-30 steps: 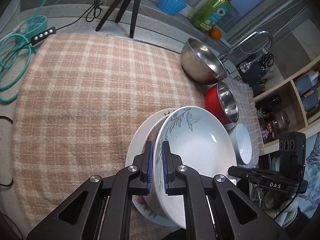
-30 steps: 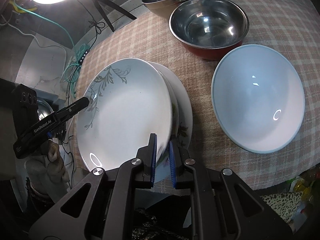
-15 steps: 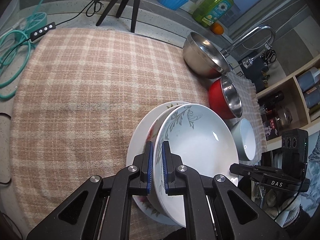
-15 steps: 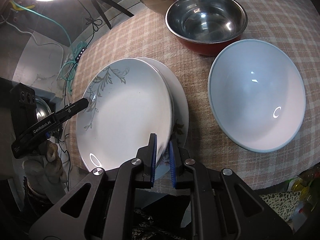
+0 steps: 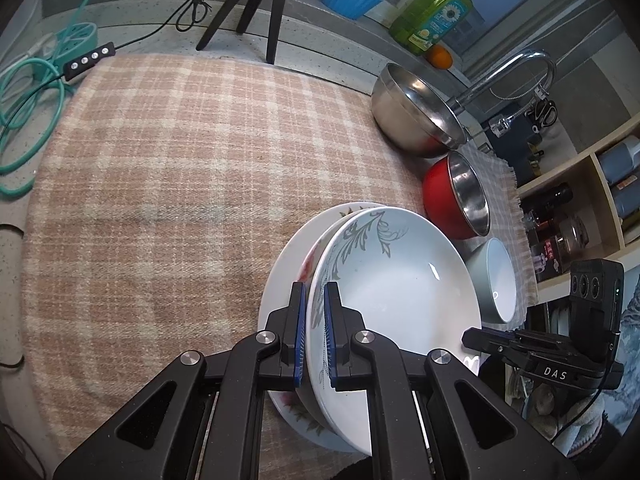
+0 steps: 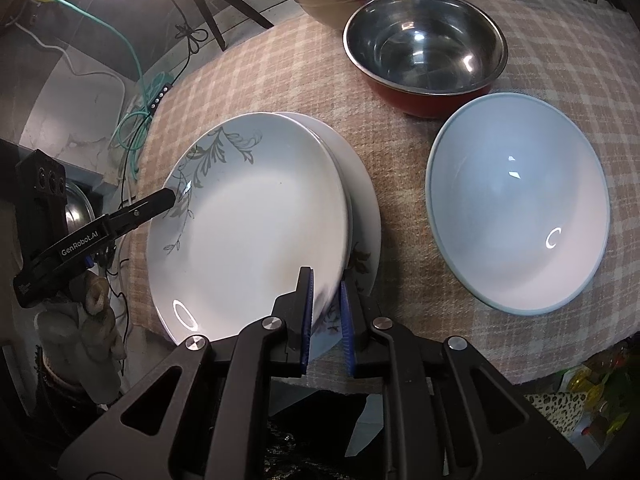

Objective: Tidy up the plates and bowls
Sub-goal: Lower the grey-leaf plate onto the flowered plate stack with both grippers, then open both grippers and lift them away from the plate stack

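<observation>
- The left gripper (image 5: 315,334) is clamped on the near rim of the leaf-patterned plate (image 5: 396,292), one blue pad on each face.
- Beneath that plate lies a flowered plate (image 5: 288,276), its edge showing left of the jaws.
- Ahead and right of the jaws stand a red bowl (image 5: 456,200) and, further, a steel bowl (image 5: 416,116).
- A pale bowl (image 5: 496,280) sits right of the jaws, beyond the held plate.
- The checked cloth (image 5: 180,184) spreads ahead and left.
- The right gripper's (image 5: 472,338) tip touches the plate's right edge.

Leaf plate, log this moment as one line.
leaf plate | atop flowered plate | left gripper shut on rim | right gripper shut on opposite rim
</observation>
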`<act>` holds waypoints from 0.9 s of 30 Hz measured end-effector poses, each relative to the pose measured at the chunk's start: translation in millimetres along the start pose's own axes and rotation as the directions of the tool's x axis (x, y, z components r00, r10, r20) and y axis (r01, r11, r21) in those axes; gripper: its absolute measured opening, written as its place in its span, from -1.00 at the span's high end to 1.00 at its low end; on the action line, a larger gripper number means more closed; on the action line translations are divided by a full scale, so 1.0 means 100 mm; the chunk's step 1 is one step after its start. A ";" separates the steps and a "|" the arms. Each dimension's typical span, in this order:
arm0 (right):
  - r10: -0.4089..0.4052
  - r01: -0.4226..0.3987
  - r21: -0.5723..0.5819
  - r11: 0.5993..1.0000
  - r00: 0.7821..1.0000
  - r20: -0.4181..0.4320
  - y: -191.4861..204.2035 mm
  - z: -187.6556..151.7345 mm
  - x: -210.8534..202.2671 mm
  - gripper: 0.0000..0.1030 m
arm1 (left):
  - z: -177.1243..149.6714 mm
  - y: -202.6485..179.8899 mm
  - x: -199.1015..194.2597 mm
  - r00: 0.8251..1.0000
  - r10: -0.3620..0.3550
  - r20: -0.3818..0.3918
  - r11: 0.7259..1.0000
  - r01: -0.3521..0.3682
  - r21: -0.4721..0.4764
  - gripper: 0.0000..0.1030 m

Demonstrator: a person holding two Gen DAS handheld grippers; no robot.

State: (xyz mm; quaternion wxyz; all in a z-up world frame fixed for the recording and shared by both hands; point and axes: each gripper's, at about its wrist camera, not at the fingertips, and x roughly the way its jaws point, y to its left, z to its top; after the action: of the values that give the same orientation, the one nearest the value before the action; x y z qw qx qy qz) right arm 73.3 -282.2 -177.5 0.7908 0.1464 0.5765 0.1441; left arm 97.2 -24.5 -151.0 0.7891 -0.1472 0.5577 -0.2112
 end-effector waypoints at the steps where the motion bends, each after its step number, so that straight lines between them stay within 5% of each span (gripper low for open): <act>1: -0.004 0.004 -0.006 1.000 1.000 0.002 0.01 0.00 0.00 0.72 | 0.00 0.00 0.00 1.000 0.000 0.000 1.000 0.000 -0.001 0.86; 16: -0.013 0.013 -0.018 1.000 1.000 0.006 0.02 0.01 -0.01 0.68 | 0.00 -0.02 -0.02 1.000 0.026 0.003 0.999 -0.026 0.031 0.86; 21: -0.010 0.010 -0.013 1.000 1.000 0.020 0.01 0.04 -0.05 0.45 | -0.01 -0.04 -0.02 1.000 0.031 -0.003 0.999 -0.031 0.043 0.85; 27: -0.007 0.007 -0.006 1.000 0.999 0.038 -0.01 0.05 -0.13 0.43 | 0.01 -0.05 -0.02 1.000 0.030 -0.006 0.998 -0.030 0.048 0.80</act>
State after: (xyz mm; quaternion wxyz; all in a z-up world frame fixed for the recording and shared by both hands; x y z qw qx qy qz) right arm 74.5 -288.9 -164.9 0.8025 0.1447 0.5616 0.1404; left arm 97.0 -28.2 -146.7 0.7936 -0.1192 0.5573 -0.2131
